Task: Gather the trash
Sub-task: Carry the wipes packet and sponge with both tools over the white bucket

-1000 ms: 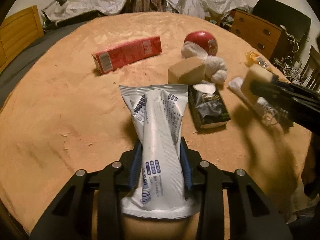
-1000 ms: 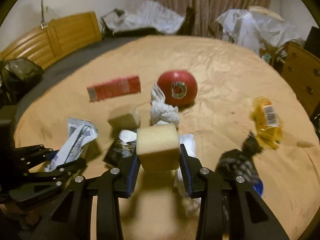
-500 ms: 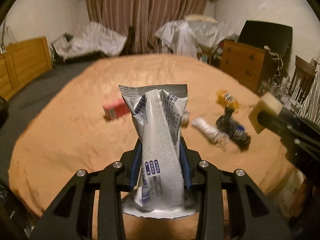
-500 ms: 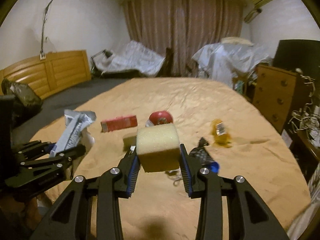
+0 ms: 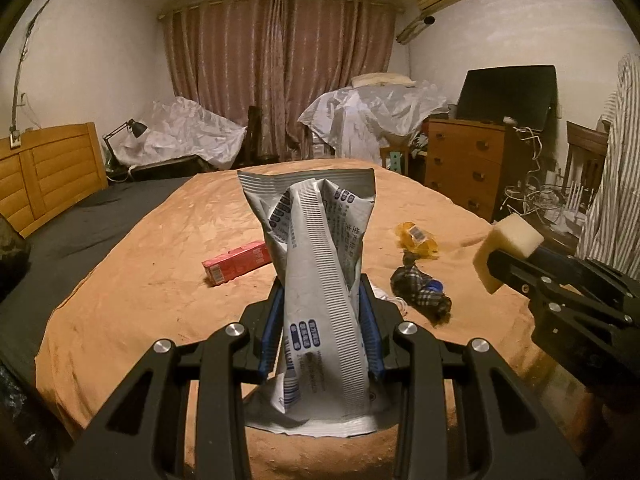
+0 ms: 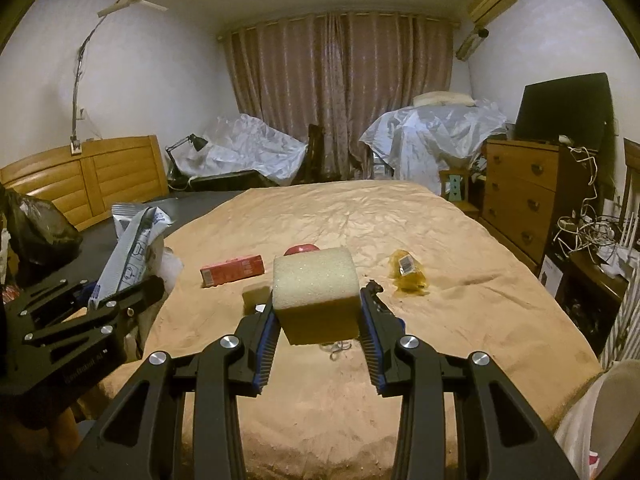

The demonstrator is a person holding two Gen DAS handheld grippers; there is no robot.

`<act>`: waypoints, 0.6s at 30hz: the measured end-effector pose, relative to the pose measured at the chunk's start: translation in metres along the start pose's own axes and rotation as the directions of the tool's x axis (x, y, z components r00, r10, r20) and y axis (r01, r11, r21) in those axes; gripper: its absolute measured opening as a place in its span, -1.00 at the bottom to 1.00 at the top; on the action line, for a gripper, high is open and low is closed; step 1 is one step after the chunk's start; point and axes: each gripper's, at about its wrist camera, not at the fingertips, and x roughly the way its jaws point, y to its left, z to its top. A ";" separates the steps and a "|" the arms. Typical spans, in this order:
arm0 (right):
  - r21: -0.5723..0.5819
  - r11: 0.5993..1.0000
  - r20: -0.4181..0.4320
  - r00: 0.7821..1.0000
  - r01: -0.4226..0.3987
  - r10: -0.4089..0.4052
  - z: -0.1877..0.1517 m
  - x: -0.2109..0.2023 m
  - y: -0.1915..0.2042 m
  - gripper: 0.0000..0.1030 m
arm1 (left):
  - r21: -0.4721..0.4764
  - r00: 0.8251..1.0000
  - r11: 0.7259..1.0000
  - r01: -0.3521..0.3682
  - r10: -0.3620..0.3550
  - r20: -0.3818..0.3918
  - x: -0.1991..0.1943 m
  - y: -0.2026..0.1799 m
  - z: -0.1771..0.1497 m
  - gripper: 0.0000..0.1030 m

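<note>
Left wrist view, bed (image 5: 132, 280): biggest thing here, its tan cover soft and wrinkled, spread from 9 to 3 o'clock; it will give under any press, so small trash on it likely wants a pinch from the sides, not a push down.
Silver wrapper (image 5: 320, 276): held upright at centre by the left gripper (image 5: 320, 336), jaws closed tight on its lower half; probably very light, thin, crinkly and a bit slick, so the twisted middle fold looks like the surest place to hold.
Foam block (image 6: 316, 296): clamped at centre of the right wrist view by the right gripper (image 6: 318, 332), jaws part closed on its two side faces; judged light, squashy, rough enough not to slip, and safe from damage.
Red carton (image 5: 238, 266): lying flat on the cover at about 10 o'clock of the wrapper; stiff-looking card with long flat sides, best taken across its narrow width.
Dark checked bundle (image 5: 420, 294): at about 3 o'clock, near the wrapper; looks limp and soft, so grab a bunched part. What it is I cannot tell.
Second foam block (image 6: 256, 298): at 9 o'clock, just behind the held block and partly hidden; likely the same springy feel.
Red ball (image 6: 302, 249): only its top shows at 12 o'clock over the held block; round, so it may roll.
Yellow packet (image 6: 408, 274): at 2 o'clock, well apart from the rest; crumpled and glossy, probably light and slippery, best pinched at a crease.
</note>
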 end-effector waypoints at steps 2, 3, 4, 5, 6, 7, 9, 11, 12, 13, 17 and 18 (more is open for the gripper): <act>-0.002 1.000 0.004 1.000 0.000 0.000 0.000 -0.006 0.001 -0.24 | 0.006 1.000 1.000 -0.005 0.005 0.016 -0.004 -0.001 0.000 -0.35; -0.001 1.000 0.005 1.000 -0.001 0.001 0.003 -0.001 0.000 -0.24 | 0.005 1.000 1.000 -0.006 0.006 0.021 -0.005 -0.001 0.001 -0.35; -0.001 1.000 0.009 1.000 -0.001 0.001 0.003 -0.003 0.000 -0.24 | 0.002 1.000 1.000 -0.005 0.005 0.023 -0.006 0.000 0.001 -0.35; 0.000 1.000 0.012 1.000 -0.001 0.001 0.003 -0.005 0.000 -0.24 | -0.001 1.000 1.000 -0.006 0.006 0.026 -0.007 0.001 0.002 -0.35; 0.002 1.000 0.014 1.000 -0.002 0.002 0.003 -0.006 0.000 -0.24 | 0.000 1.000 1.000 -0.008 0.008 0.030 -0.008 0.001 0.002 -0.35; 0.001 1.000 0.016 1.000 -0.002 0.002 0.004 -0.009 -0.001 -0.24 | -0.001 0.999 1.000 -0.009 0.009 0.033 -0.009 0.002 0.002 -0.35; 0.000 1.000 0.018 1.000 -0.003 0.003 0.005 -0.005 0.003 -0.24 | -0.005 0.999 1.000 -0.010 0.010 0.039 -0.011 0.003 0.003 -0.35; -0.003 1.000 0.019 1.000 -0.003 0.003 0.005 -0.006 0.002 -0.24 | -0.004 0.999 1.000 -0.010 0.010 0.040 -0.011 0.002 0.003 -0.35; -0.002 1.000 0.019 1.000 -0.004 0.004 0.005 -0.004 0.001 -0.24 | -0.004 0.999 1.000 -0.010 0.010 0.041 -0.012 0.002 0.003 -0.35; -0.001 1.000 0.018 1.000 -0.004 0.005 0.005 -0.005 0.001 -0.24 | -0.003 0.999 1.000 -0.008 0.008 0.040 -0.012 0.001 0.003 -0.35; -0.006 1.000 0.020 1.000 -0.002 0.002 0.007 -0.006 0.001 -0.24 | 0.002 0.999 1.000 0.001 -0.001 0.037 -0.010 -0.002 0.004 -0.35; -0.007 1.000 0.020 1.000 -0.002 0.002 0.009 -0.006 0.002 -0.24 | 0.002 0.999 1.000 0.004 -0.005 0.039 -0.011 -0.003 0.004 -0.35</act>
